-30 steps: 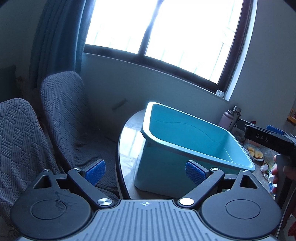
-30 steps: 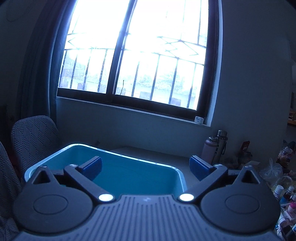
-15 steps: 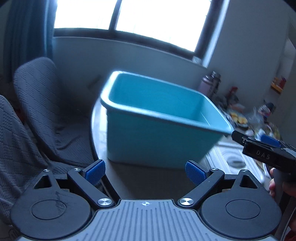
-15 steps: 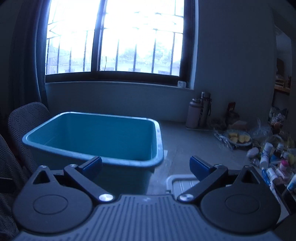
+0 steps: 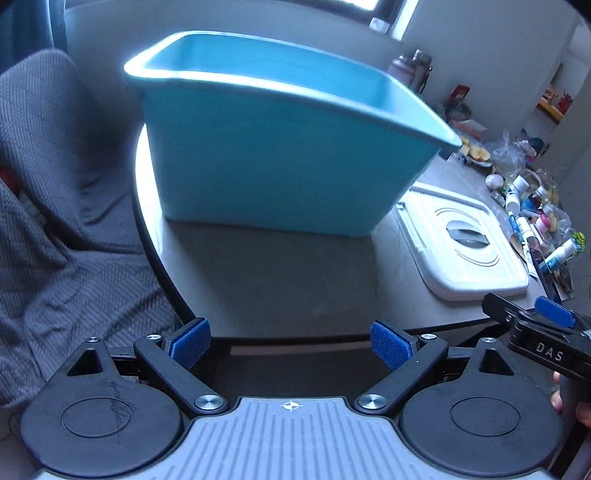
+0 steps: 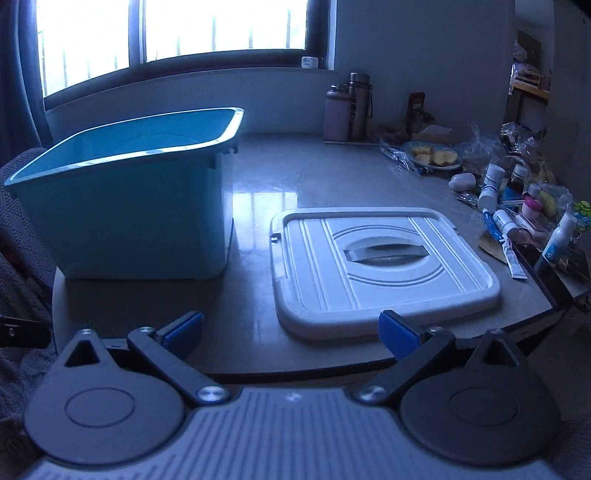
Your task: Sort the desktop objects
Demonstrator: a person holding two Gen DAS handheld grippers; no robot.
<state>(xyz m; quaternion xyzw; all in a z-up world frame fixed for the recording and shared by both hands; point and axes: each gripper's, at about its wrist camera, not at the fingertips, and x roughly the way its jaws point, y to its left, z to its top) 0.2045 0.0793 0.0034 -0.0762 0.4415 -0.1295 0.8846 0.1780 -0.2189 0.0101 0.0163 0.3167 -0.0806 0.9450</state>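
Bin [image 5: 280,155]: blue plastic, lid off, standing on the left part of the table [image 5: 280,280]; its floor is hidden behind the near wall in both views, so any contents cannot be told.
Lid [image 6: 380,266]: white, with a recessed grey handle, lying flat on the table just right of the bin, apart from it.
Desktop objects [image 6: 517,206]: small bottles, tubes and packets heaped along the table's right edge, well apart from the bin; many overlap, labels too small to read.
Left gripper [image 5: 291,343]: fingers spread wide, nothing between the blue pads [image 5: 190,341], held off the near table edge facing the bin.
Right gripper [image 6: 291,332]: fingers spread wide, nothing held, at the near table edge; right pad overlaps the lid's near rim in view, contact cannot be told.
Hidden or cut off: heap runs out of frame at right; room beyond is dim.
Left view only: right gripper seen from outside at the frame's right edge [image 5: 543,332], marked "DAS", with part of a hand [image 5: 565,402] on its grip; grey chair cover [image 5: 55,206] left of the table.
Right view only: two flasks [image 6: 347,107] at the back wall, plate of yellow food [image 6: 432,158], window [image 6: 166,33], and the whole lid; a black part at the left edge is too cut off to name.
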